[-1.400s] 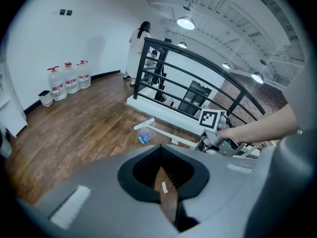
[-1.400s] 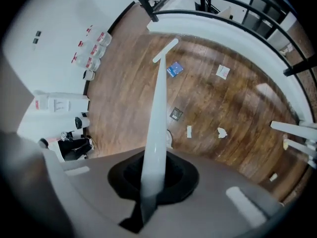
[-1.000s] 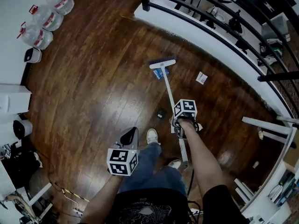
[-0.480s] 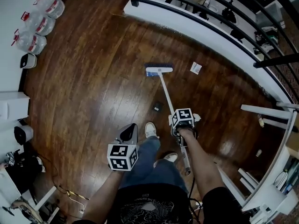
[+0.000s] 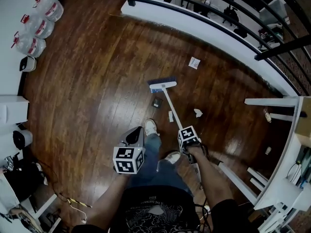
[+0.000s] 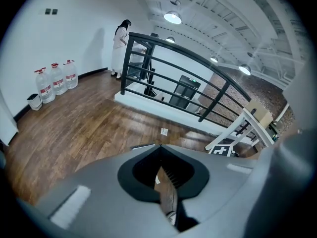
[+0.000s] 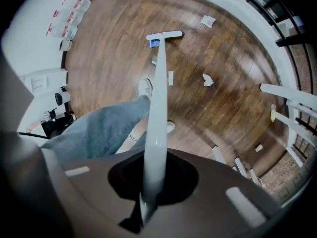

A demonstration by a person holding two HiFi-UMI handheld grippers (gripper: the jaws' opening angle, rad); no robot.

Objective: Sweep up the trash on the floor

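Observation:
My right gripper (image 5: 188, 139) is shut on the white handle of a broom (image 5: 171, 106). Its blue-bristled head (image 5: 162, 85) rests on the wood floor ahead of my feet. In the right gripper view the handle runs straight out from between the jaws of the right gripper (image 7: 148, 202) to the head (image 7: 164, 35), with a blue wrapper (image 7: 154, 43) against the bristles. Trash lies around: a dark small piece (image 5: 157, 102), a white strip (image 5: 170, 116), a crumpled paper (image 5: 198, 112) and a flat white paper (image 5: 194, 62). My left gripper (image 5: 132, 139) hangs by my left leg, jaws together with nothing in them (image 6: 168, 202).
A black railing on a white curb (image 5: 204, 18) curves along the far side. Water jugs (image 5: 36, 25) stand at the left wall. White frame legs (image 5: 272, 103) jut in at right. My shoes (image 5: 151, 126) are just behind the broom. A person (image 6: 120, 48) stands far off.
The broom head has been drawn back toward my feet, close to the dark piece. My right gripper slid back with the handle. The left gripper stayed by my leg.

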